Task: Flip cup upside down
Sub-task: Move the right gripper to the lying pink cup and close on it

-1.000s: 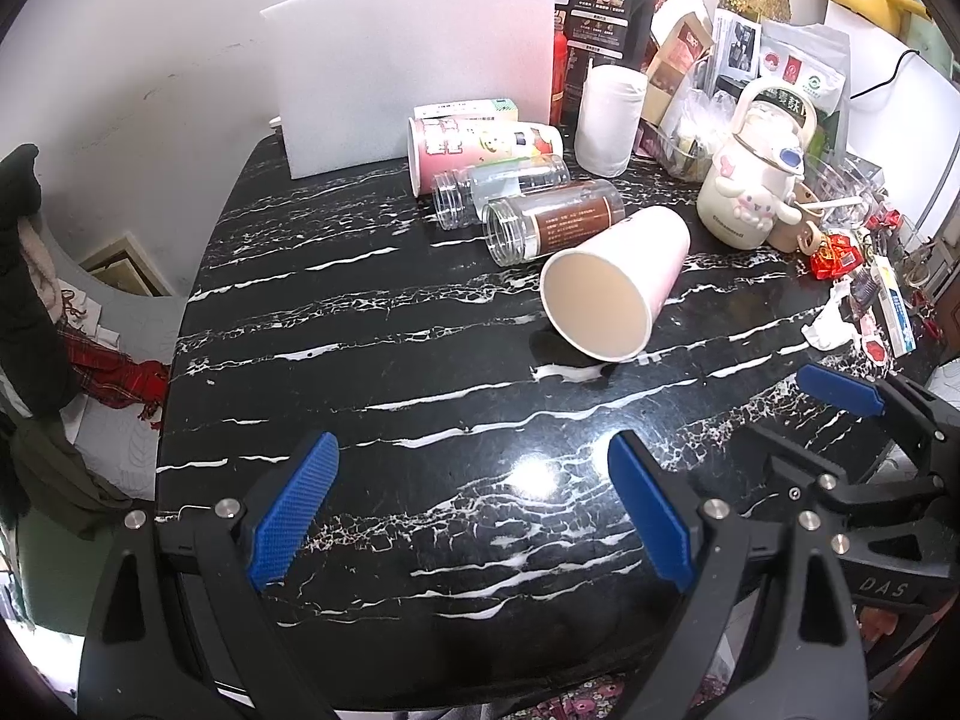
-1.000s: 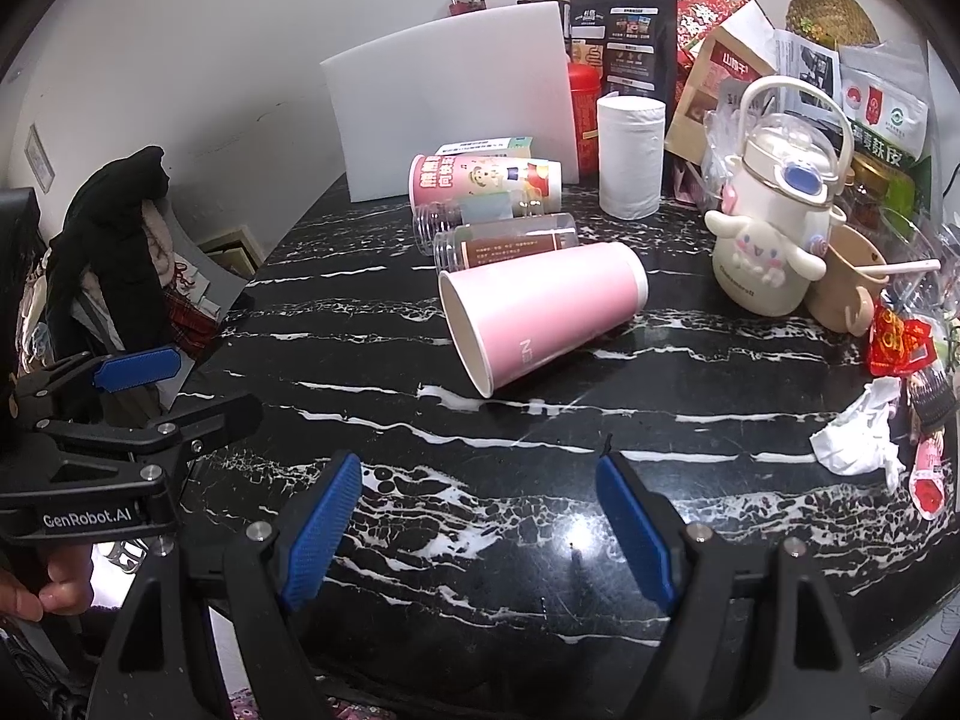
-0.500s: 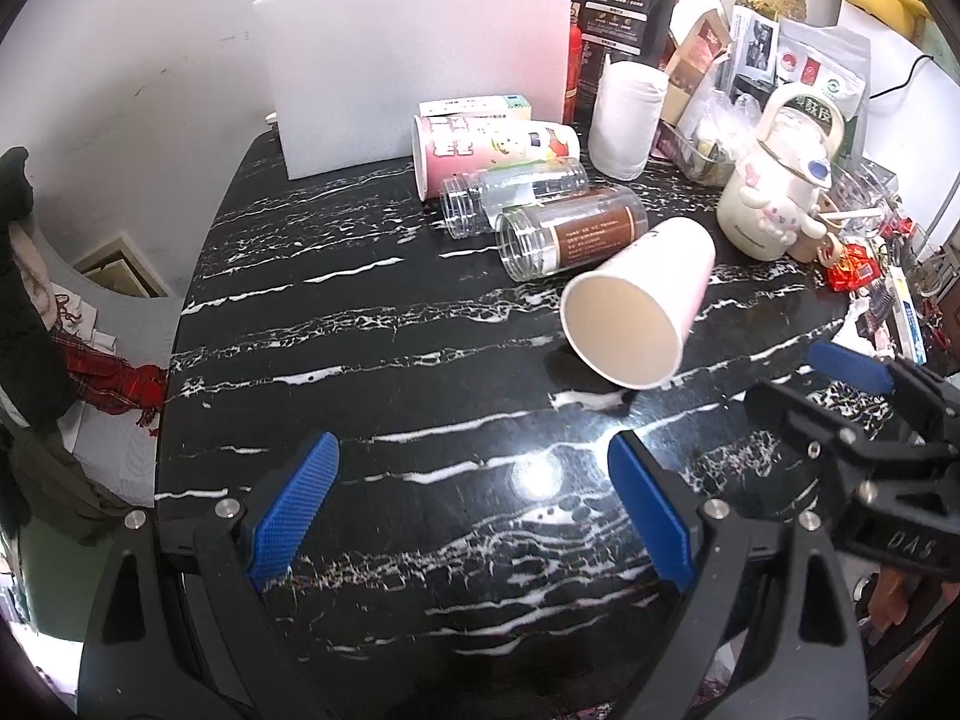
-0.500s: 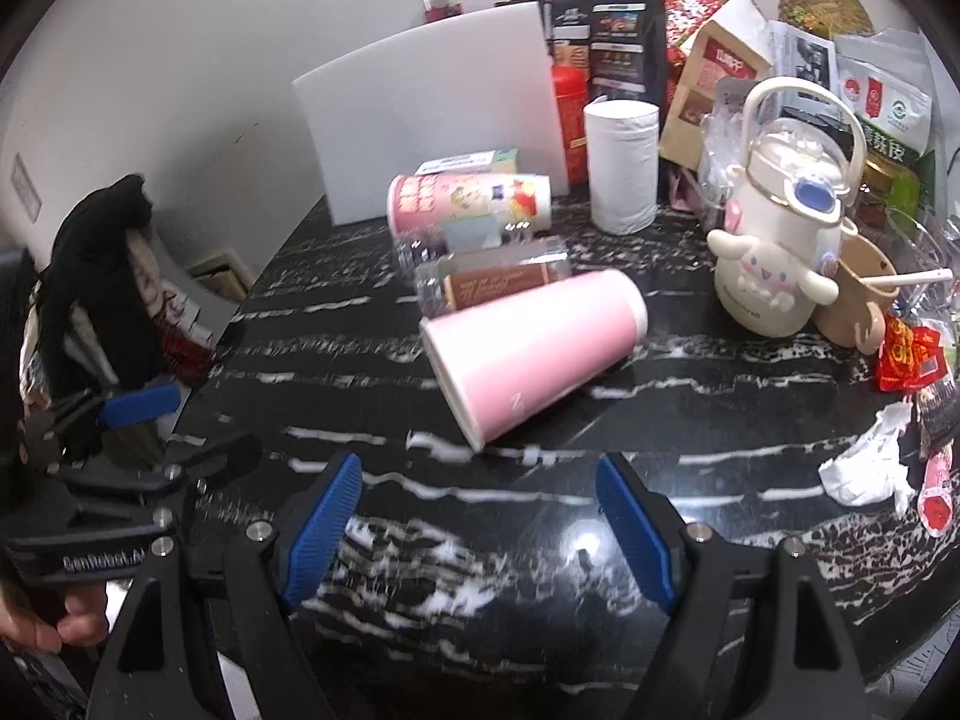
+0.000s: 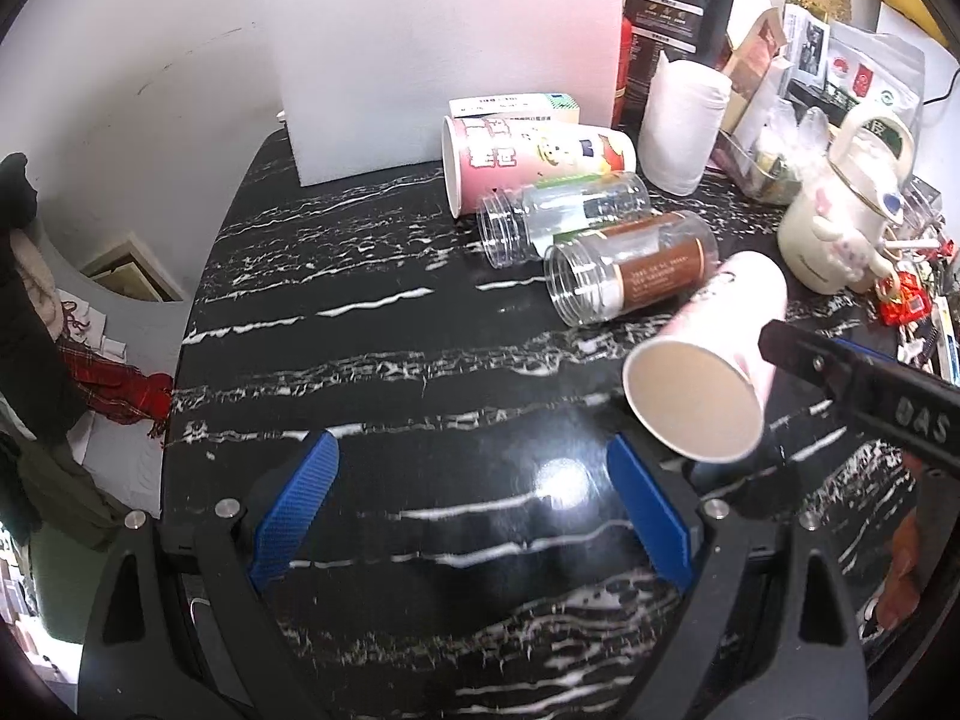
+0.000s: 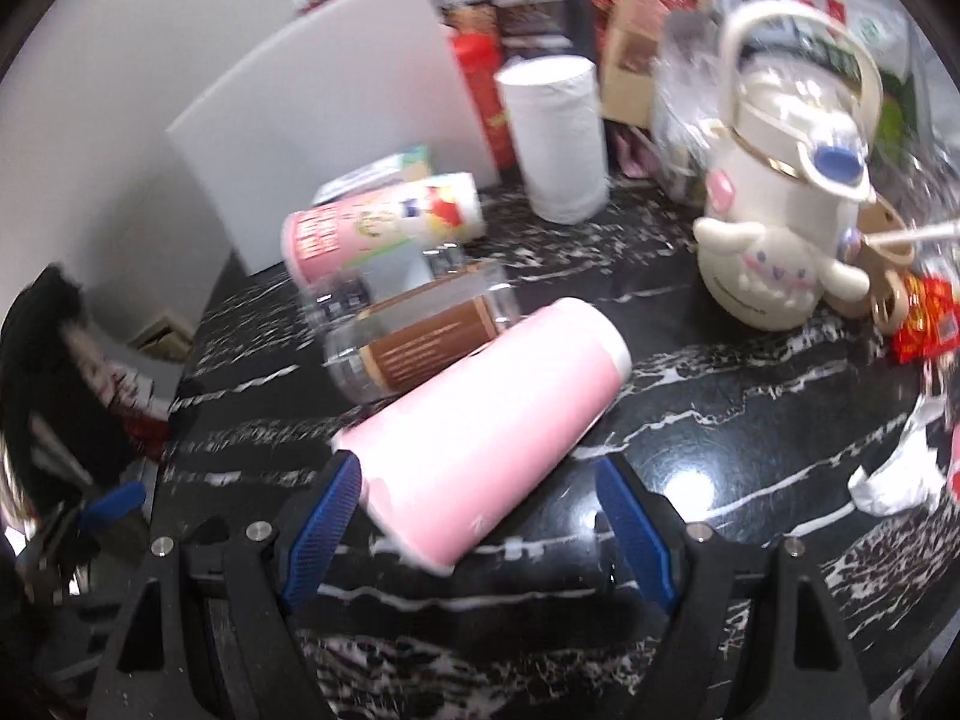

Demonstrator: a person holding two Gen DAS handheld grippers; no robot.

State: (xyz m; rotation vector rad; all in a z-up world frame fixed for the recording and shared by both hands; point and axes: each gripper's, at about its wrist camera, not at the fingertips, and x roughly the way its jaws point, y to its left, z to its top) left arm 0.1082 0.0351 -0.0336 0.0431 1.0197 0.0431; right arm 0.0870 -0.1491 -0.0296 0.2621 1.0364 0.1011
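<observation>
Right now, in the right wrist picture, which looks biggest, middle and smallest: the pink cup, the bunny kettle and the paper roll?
1. pink cup, biggest, though it lies nearest the camera, which inflates it.
2. bunny kettle, middle.
3. paper roll, smallest, but it stands farthest back.

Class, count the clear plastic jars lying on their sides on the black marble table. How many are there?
2. The clear jar with the brown label lies just behind the pink cup. The clear jar with the green label lies behind it, beside the printed cup. Clutter at right may hide more.
</observation>
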